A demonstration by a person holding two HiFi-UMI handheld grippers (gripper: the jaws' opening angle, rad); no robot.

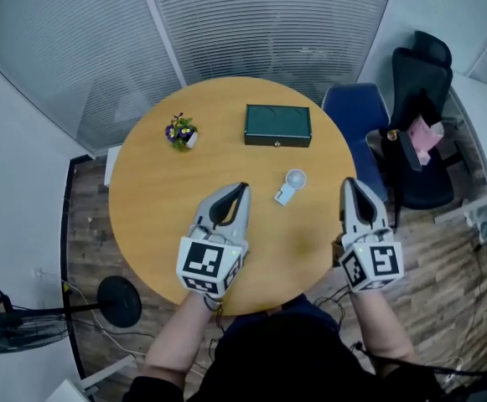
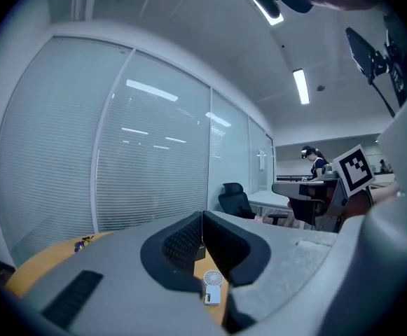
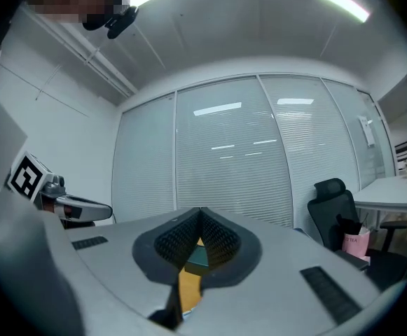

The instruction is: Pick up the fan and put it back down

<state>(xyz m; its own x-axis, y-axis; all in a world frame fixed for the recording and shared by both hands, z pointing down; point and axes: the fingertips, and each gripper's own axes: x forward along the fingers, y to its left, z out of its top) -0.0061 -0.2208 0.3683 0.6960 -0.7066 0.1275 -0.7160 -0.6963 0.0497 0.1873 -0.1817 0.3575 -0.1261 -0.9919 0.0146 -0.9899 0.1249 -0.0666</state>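
A small white hand fan (image 1: 290,184) lies flat on the round wooden table (image 1: 151,191), between my two grippers and a little beyond them. My left gripper (image 1: 243,187) hovers over the table to the fan's left, jaws shut with nothing in them. My right gripper (image 1: 347,182) hangs over the table's right edge, also shut and empty. In the left gripper view the fan (image 2: 212,286) shows small, below the closed tips of that gripper (image 2: 202,214). The right gripper view looks level past its closed tips (image 3: 201,211); the fan does not show in it.
A dark green box (image 1: 277,125) sits at the table's far side, also seen as the box (image 3: 197,257) in the right gripper view. A small flower pot (image 1: 181,131) stands at the far left. Blue and black chairs (image 1: 419,99) crowd the right; a floor fan (image 1: 8,321) stands at lower left.
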